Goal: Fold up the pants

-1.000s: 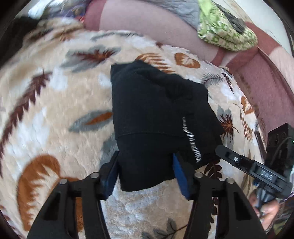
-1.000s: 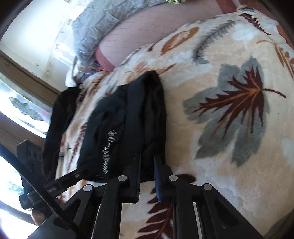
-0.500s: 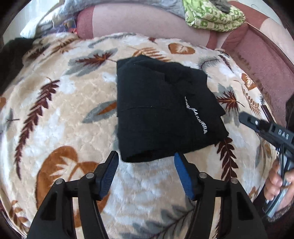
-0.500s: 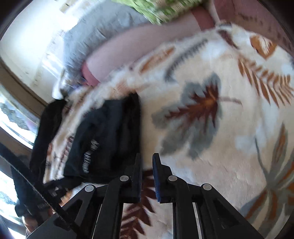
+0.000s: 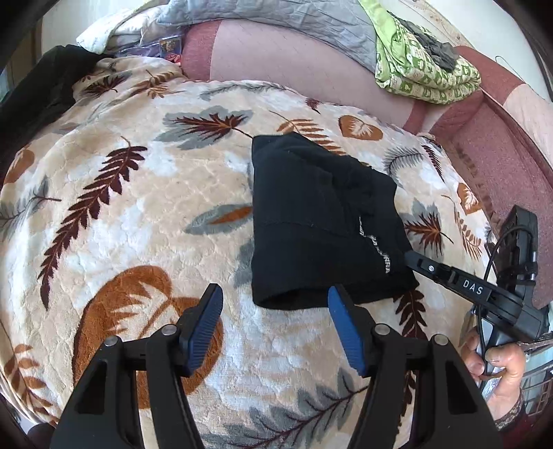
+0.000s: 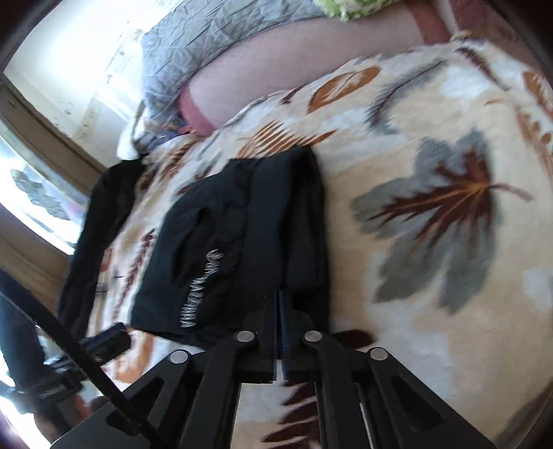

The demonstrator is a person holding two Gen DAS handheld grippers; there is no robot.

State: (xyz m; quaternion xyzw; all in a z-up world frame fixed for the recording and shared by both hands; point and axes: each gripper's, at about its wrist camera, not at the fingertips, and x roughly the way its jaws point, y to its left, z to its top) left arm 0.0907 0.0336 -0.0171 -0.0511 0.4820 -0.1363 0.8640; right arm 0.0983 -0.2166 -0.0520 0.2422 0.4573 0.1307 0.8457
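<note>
The black pants lie folded into a compact rectangle on the leaf-patterned blanket, white lettering along one edge. They also show in the right wrist view. My left gripper is open and empty, its blue pads just short of the pants' near edge. My right gripper has its jaws pressed together at the pants' edge; I cannot tell whether any cloth is between them. In the left wrist view the right gripper's tip touches the pants' right side by the lettering.
A pink sofa back runs behind the blanket, with a grey quilt and a green patterned cloth on it. Another dark garment lies at the far left. A bright window is at the left.
My left gripper backed away from the pants and is open clear of them. My right gripper, half a second ago off the pants, has come back to their edge with jaws closed tighter.
</note>
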